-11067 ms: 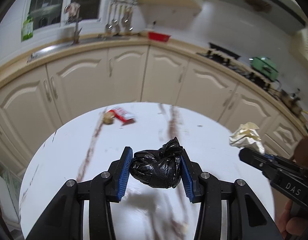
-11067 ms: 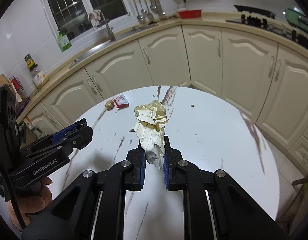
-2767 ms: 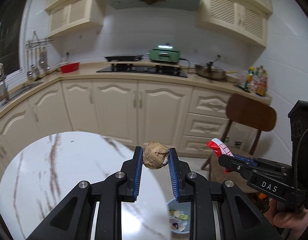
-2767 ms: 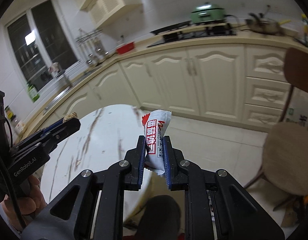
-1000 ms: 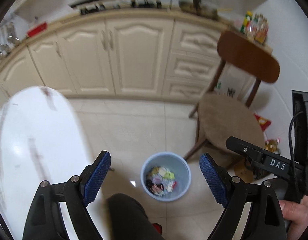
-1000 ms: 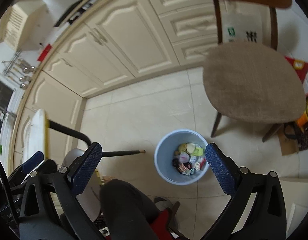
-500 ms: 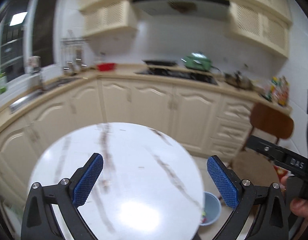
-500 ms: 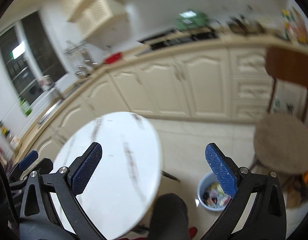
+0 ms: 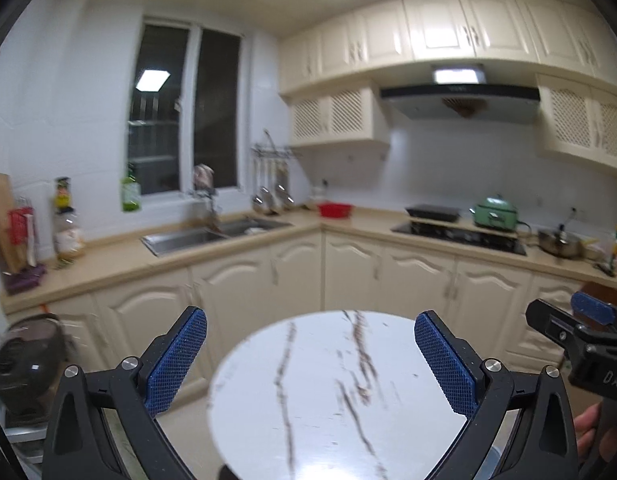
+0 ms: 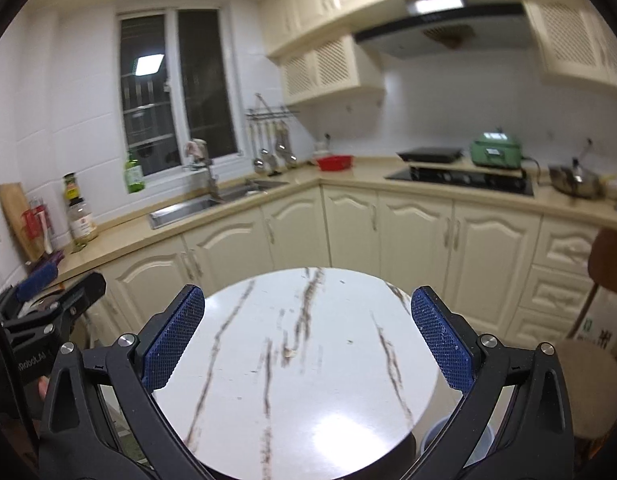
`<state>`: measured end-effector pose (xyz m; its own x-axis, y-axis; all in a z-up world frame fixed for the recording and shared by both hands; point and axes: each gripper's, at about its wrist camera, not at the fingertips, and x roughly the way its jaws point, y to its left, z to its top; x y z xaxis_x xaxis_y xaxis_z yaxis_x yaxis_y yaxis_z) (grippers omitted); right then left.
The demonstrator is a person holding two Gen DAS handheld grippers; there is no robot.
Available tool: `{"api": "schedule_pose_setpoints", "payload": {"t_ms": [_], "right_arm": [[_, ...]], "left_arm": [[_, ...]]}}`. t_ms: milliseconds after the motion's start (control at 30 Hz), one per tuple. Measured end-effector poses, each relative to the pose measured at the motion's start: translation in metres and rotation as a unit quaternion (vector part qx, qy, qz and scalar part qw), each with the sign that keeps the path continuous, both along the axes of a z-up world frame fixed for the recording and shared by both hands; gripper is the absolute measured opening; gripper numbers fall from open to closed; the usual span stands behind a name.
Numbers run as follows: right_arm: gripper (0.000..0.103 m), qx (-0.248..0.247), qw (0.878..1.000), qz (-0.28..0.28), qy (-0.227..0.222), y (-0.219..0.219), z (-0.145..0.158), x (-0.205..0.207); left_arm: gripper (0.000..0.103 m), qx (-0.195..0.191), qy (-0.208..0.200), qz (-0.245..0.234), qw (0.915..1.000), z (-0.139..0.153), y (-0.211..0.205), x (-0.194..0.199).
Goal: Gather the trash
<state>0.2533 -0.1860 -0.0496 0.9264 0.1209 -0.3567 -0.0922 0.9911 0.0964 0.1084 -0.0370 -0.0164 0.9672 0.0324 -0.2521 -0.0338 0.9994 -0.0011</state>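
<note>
Kitchen cabinets ring a round marble table [image 10: 292,360] that shows no trash; a bin [image 10: 436,440] peeks out below its right edge. Left gripper [image 9: 310,360] and right gripper [image 10: 307,340] hover wide open, empty. Collection looks finished; next, scan for leftovers.

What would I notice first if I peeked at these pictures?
Probably the round white table with brown streaks, right in the middle with nothing lying on it. In front of it, the right tool spreads its blue pads wide open and holds nothing, and so does the left tool. Behind them, a green pot sits on the counter by the stove, and a red bowl sits in the corner.
</note>
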Motion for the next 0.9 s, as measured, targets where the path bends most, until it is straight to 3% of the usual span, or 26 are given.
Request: {"api": "schedule_pose_setpoints", "payload": {"t_ms": [100, 300, 567, 900], "right_arm": [[0.103, -0.02, 1.0, -0.003, -0.018, 0.019, 0.006, -0.013], [0.103, -0.031, 0.999, -0.019, -0.035, 0.035, 0.01, -0.037], [0.103, -0.047, 0.996, -0.042, -0.059, 0.041, 0.017, -0.068], [0.103, -0.049, 0.995, -0.052, -0.075, 0.036, 0.029, -0.084]], "left_arm": [[0.102, 0.002, -0.018, 0.019, 0.9997, -0.001, 0.001, -0.034], [0.102, -0.003, -0.02, 0.015, 0.9997, -0.039, -0.03, -0.073], [0.102, -0.02, -0.04, 0.007, 0.999, -0.043, -0.028, -0.128], [0.102, -0.056, -0.038, 0.013, 0.9976, -0.051, -0.011, -0.136]]}}
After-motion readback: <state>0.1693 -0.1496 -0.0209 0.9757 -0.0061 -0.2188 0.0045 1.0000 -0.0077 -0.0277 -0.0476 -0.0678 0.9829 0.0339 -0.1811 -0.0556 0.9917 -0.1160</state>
